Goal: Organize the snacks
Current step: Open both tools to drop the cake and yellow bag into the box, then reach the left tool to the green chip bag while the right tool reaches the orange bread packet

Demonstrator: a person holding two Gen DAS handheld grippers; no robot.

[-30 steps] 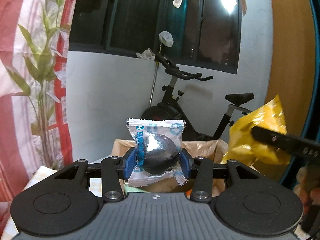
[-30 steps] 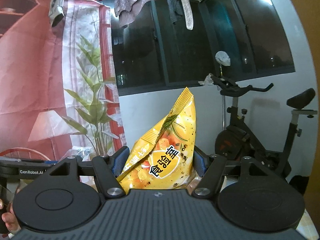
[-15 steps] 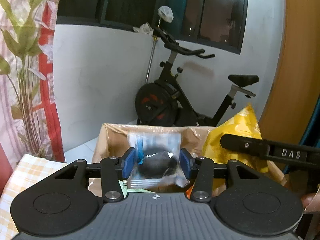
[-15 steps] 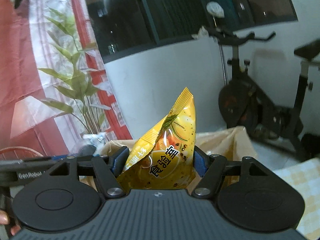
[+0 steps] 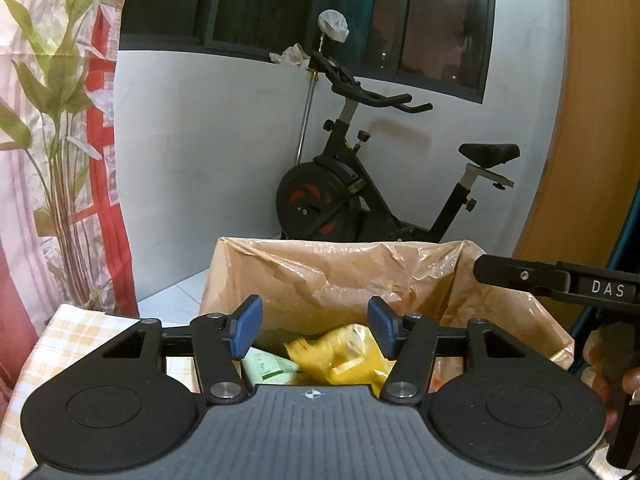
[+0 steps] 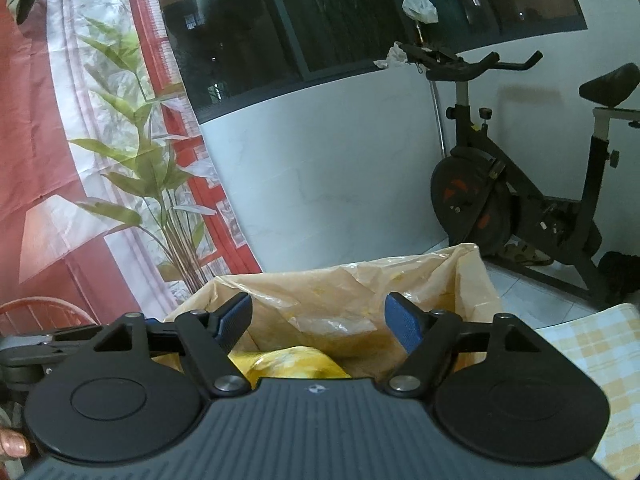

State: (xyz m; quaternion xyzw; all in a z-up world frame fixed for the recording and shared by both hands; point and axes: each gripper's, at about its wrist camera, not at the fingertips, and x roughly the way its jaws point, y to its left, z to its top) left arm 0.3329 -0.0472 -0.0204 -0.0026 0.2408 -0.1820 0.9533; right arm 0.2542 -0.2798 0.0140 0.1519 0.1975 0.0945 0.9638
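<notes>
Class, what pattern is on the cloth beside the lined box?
A yellow-and-white check on the tablecloth, clearest in the right wrist view.

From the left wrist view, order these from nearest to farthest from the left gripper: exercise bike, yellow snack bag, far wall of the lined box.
1. yellow snack bag, just below the open jaws of the left gripper, inside the box.
2. far wall of the lined box, behind the bag.
3. exercise bike, on the floor beyond.

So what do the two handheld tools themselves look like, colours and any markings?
Both match: a dark grey ribbed body, two round black discs and black linkage arms with silver pivot screws. The left tool and right tool each have blue fingertip pads, ribbed on the right tool. The left wrist view shows the right tool's side with white "DAS" lettering. No sleeves or cables are visible.
</notes>
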